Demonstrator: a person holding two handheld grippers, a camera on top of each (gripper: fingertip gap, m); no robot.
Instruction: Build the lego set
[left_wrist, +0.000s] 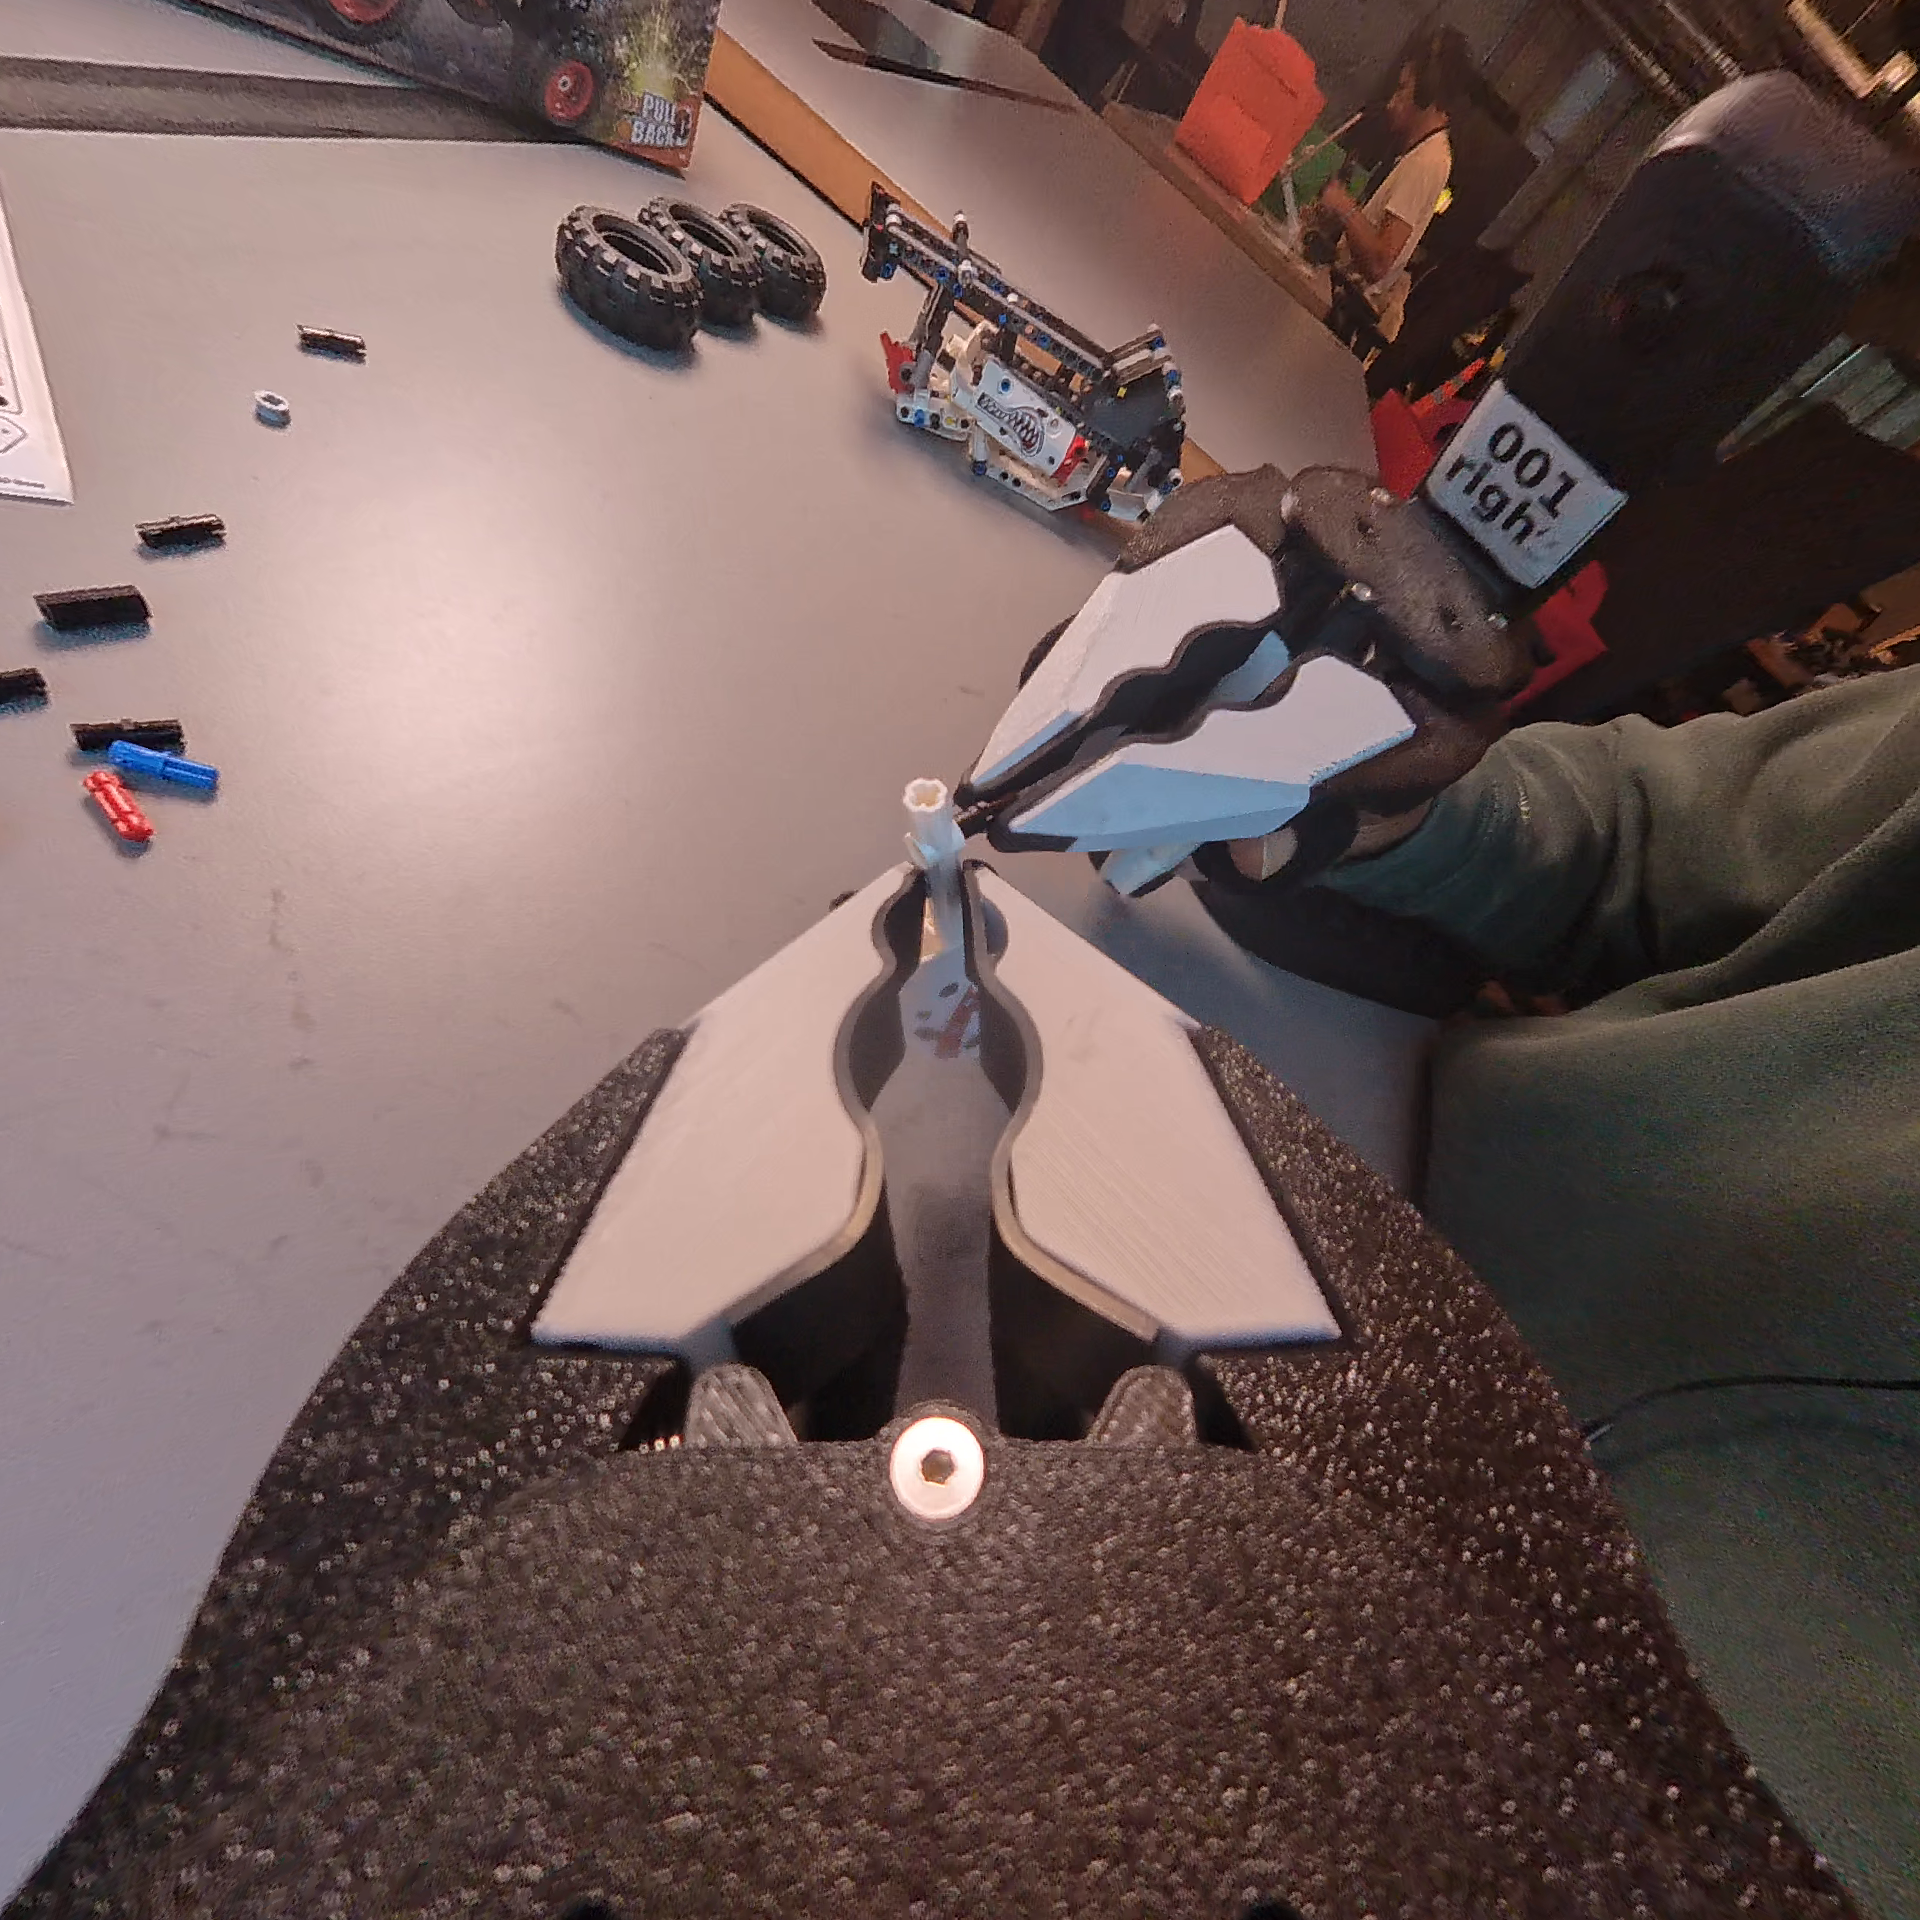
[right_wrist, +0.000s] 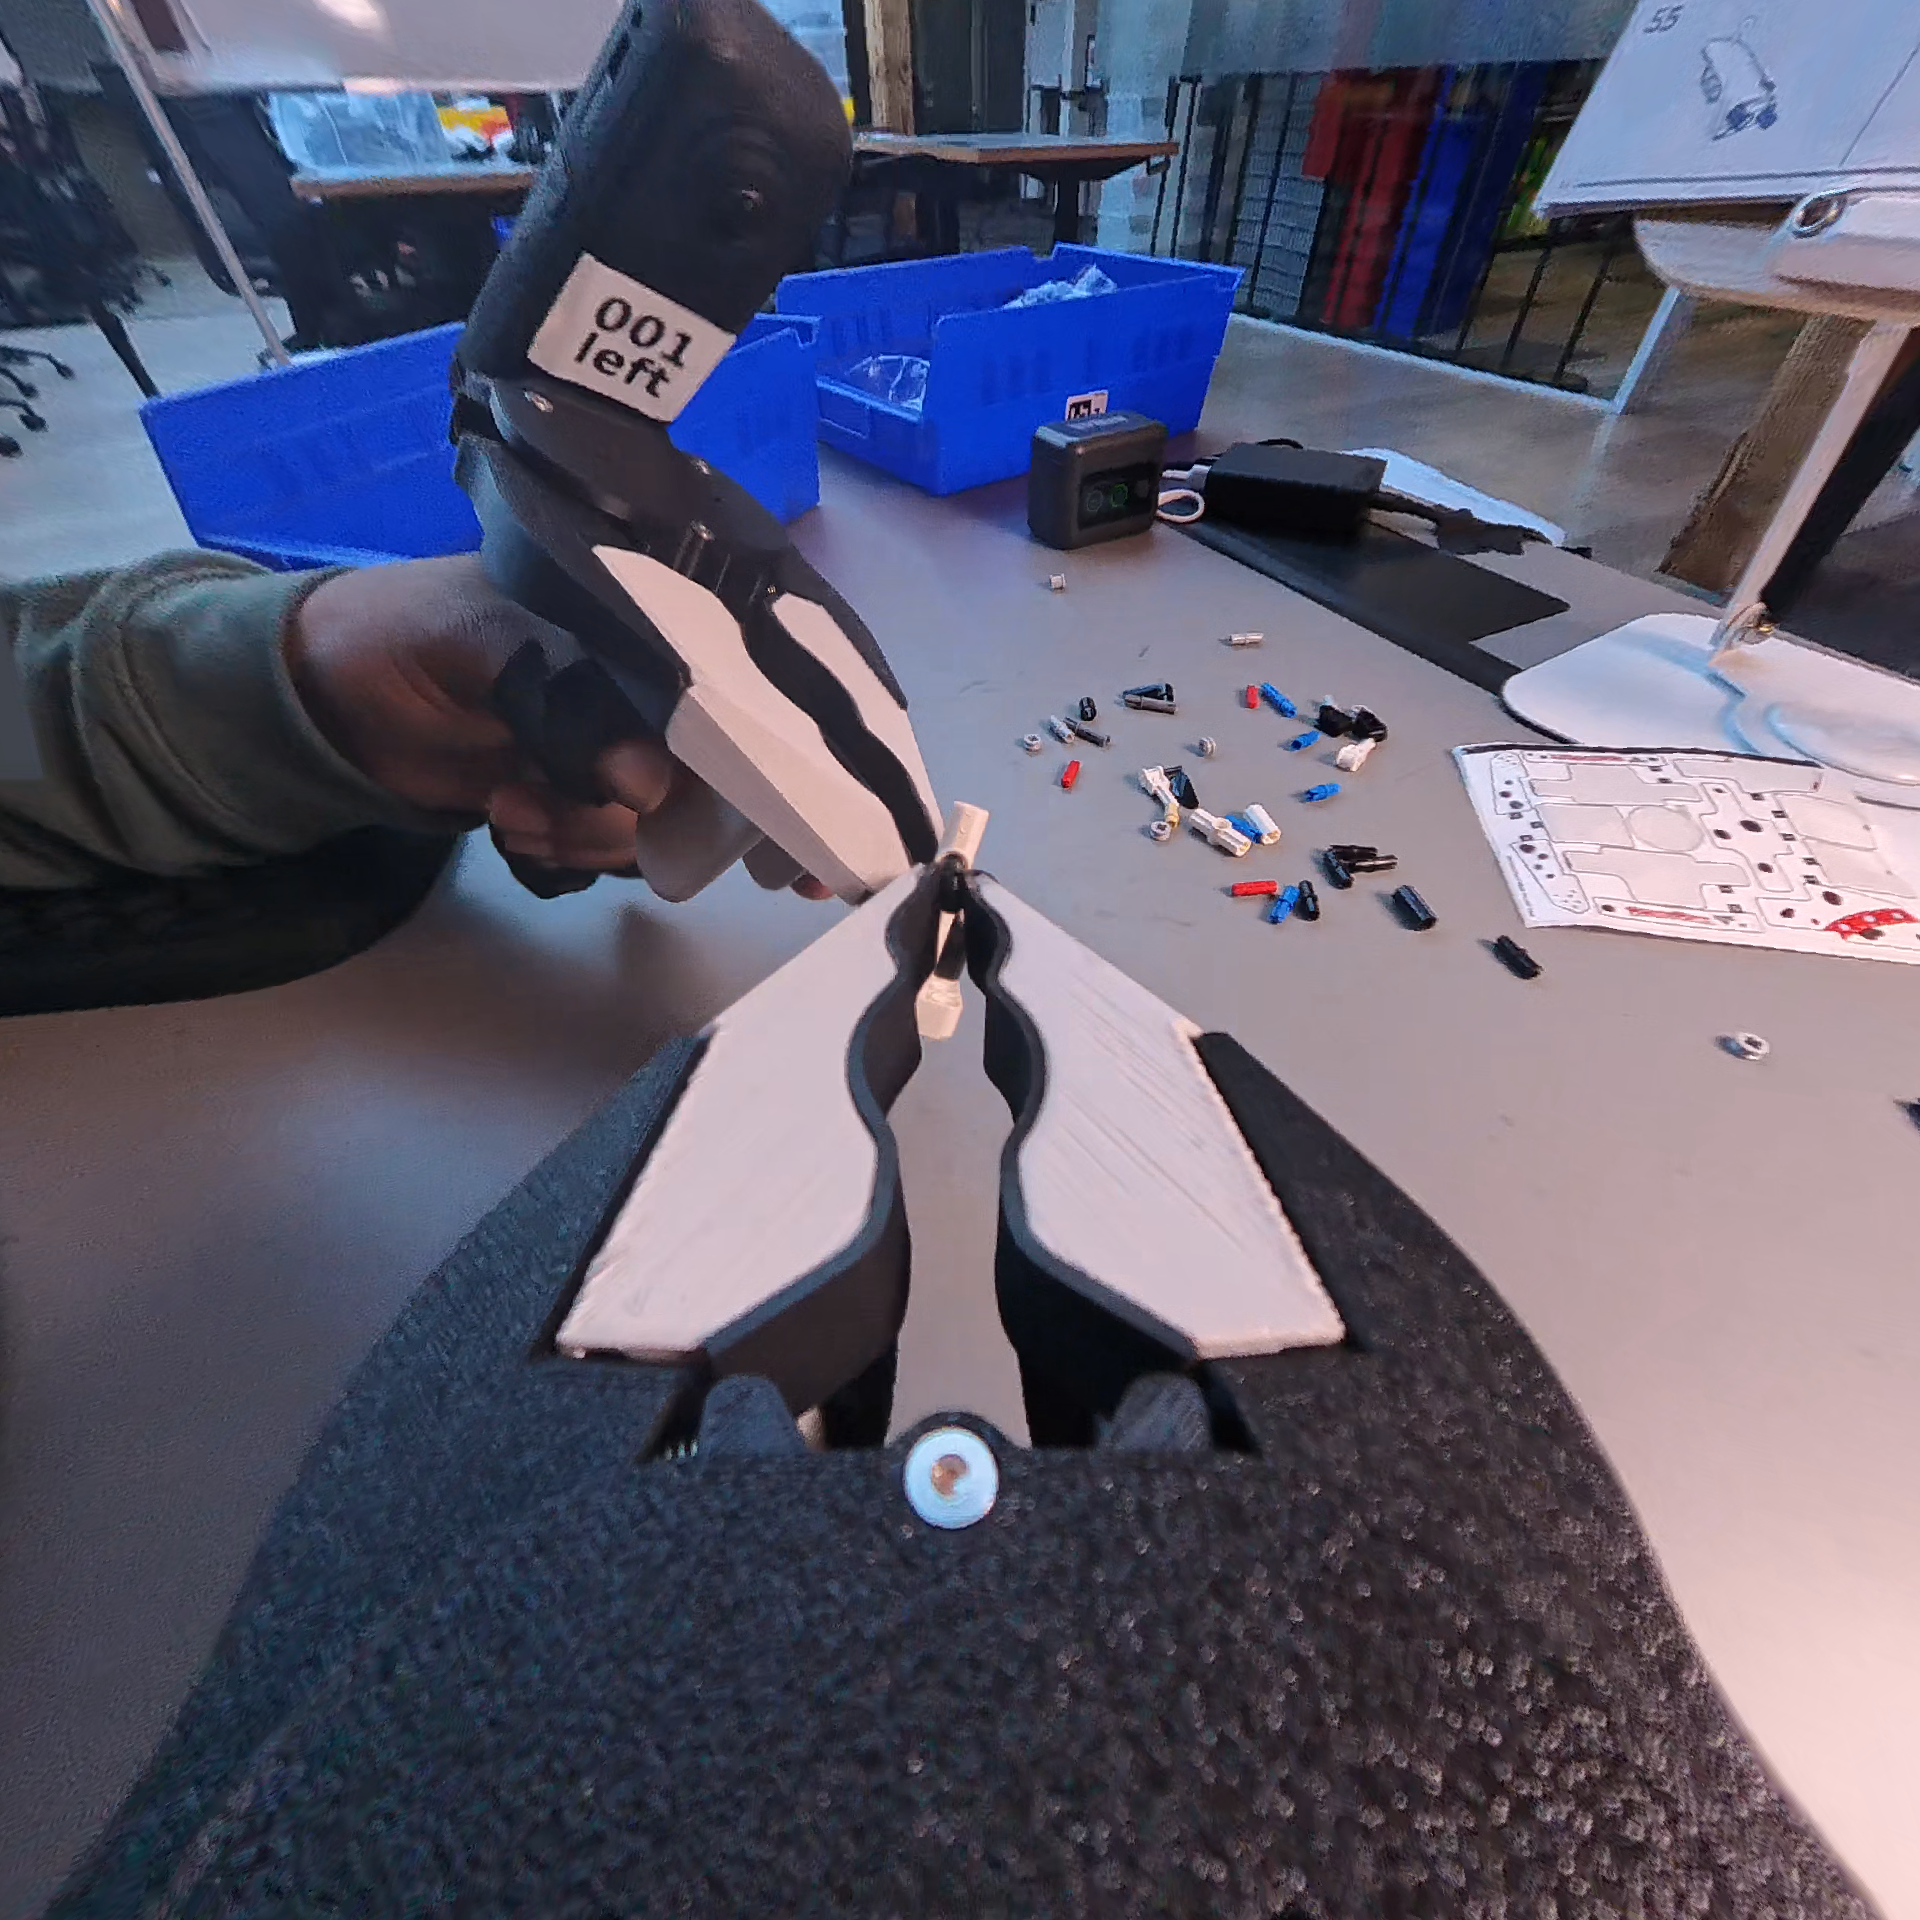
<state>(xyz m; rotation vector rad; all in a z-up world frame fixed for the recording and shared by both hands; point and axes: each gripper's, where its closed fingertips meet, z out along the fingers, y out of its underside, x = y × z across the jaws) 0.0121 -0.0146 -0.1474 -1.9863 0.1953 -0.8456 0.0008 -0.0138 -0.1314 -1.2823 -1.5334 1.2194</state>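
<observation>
Left gripper (left_wrist: 940, 883) clenched on white connector (left_wrist: 928, 821); right gripper (right_wrist: 951, 883) pinching black pin (right_wrist: 951, 873). Misalignment risks dropping the pin.

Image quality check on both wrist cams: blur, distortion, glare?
Left wrist view: strong fisheye bend at the table edges; the white piece in the left claw is sharp, the background room soft and dim. Right wrist view: same wide-angle warp; loose pieces fairly crisp, the near claw body slightly soft; a mild sheen on the table, no harsh glare.
</observation>
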